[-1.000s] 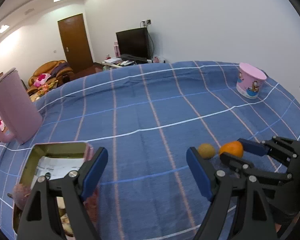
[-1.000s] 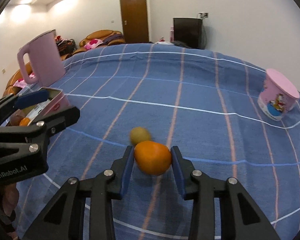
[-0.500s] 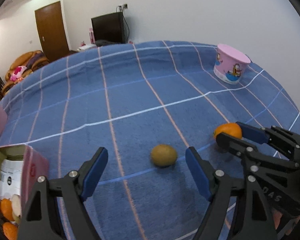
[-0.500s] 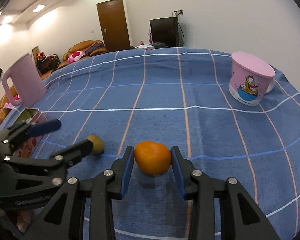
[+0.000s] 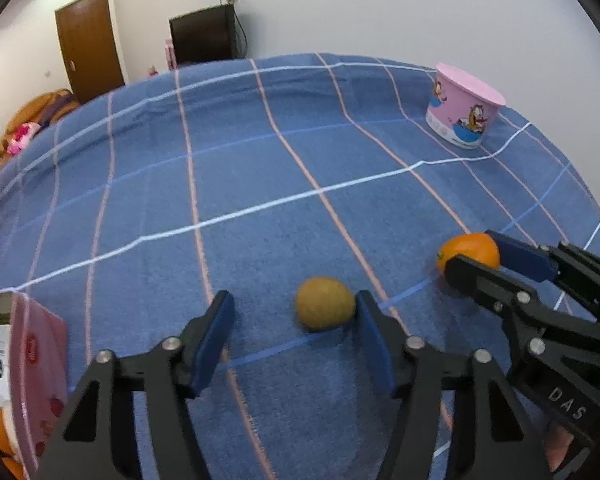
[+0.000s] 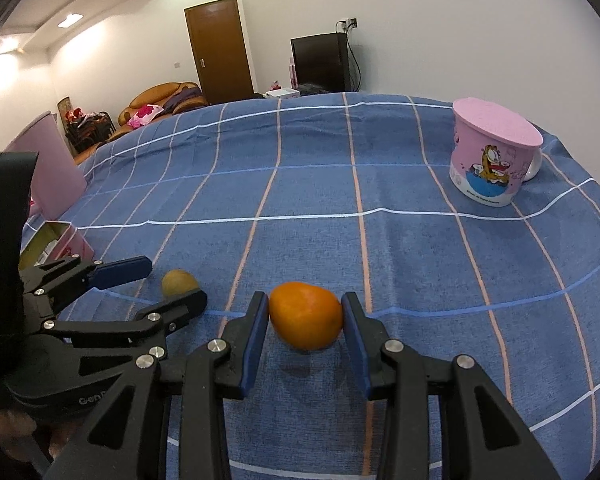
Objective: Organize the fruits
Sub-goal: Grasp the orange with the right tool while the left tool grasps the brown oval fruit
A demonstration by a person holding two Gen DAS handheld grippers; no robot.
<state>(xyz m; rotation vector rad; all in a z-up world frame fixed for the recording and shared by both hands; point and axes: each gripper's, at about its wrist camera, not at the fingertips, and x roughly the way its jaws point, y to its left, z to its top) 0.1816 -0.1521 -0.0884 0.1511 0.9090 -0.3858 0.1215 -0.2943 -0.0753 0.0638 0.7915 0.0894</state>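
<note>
Blue checked cloth [image 5: 260,184] covers the surface, with a dark television [image 6: 320,62] and a brown door [image 6: 220,48] against the far wall. Half a second ago the kiwi [image 5: 325,307] lay centred in the gap ahead of the left hand-held gripper [image 5: 294,334]; now that gripper has advanced, its fingers spread wide around the fruit, the right pad just touching or nearly touching it and the left pad well apart. It looks ready to close for a pick. The right hand-held gripper [image 6: 305,334] keeps pinching the orange [image 6: 306,315], which now seems raised off the cloth, its shadow lying beneath it, so one fruit is already in hand.

At the left edge a pink tin box [image 5: 32,364] stands open; orange-coloured fruit shows low inside it, beside a printed paper, the rest being cut off by the frame. It is probably where both fruits go. A pink cartoon mug [image 6: 494,156] with a lid stands far right, contents hidden. A pink jug [image 6: 46,168] stands behind the box.
</note>
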